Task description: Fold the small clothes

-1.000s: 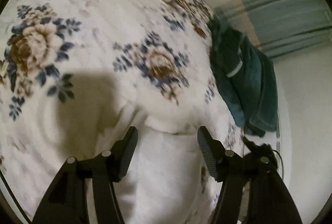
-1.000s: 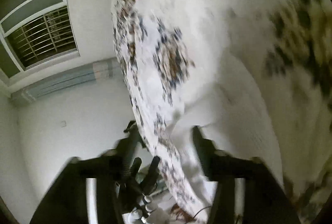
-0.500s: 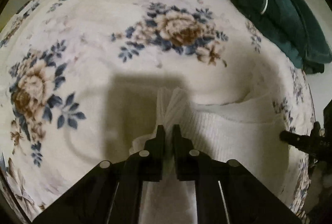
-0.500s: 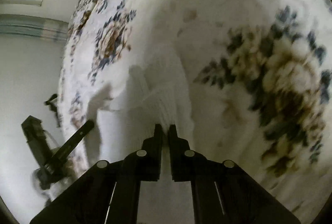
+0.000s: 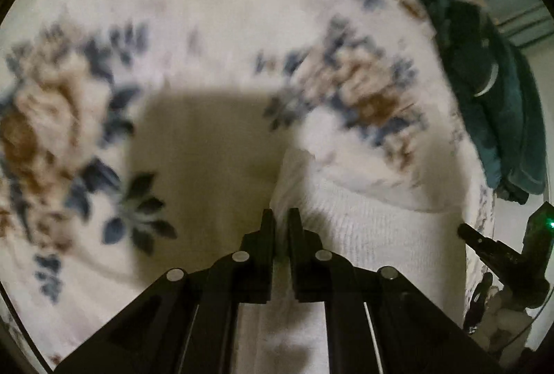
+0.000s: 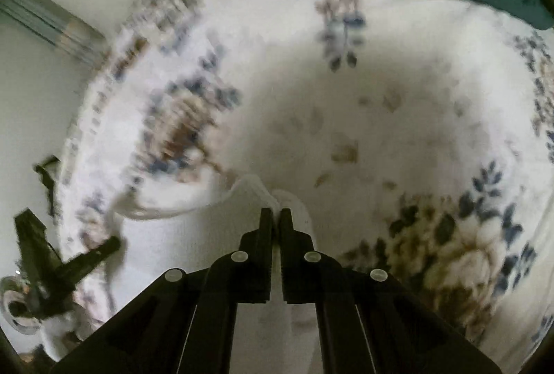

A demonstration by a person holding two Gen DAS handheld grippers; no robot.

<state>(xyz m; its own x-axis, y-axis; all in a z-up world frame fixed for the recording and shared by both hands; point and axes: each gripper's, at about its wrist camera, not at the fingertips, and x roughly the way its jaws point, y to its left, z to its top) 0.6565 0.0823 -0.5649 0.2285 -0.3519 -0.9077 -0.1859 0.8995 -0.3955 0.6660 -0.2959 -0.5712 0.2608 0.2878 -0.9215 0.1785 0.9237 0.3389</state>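
You hold the white knit garment (image 5: pixel 381 228) by two points of one edge, and it lies on the bed near the edge of the floral bedspread (image 5: pixel 225 27). Your left gripper (image 5: pixel 281 218) has its fingers pinched on the ribbed fabric; your right gripper (image 6: pixel 275 216) pinches a bunched fold of the same cloth. Gripping two points probably lets you carry that edge over as one straight fold. The dark green clothes (image 5: pixel 498 104) lie well apart at the bed's far corner.

Both the left gripper (image 5: pixel 280 216) and the right gripper (image 6: pixel 276 214) are matte black, with flat narrow fingers and round silver rivets.
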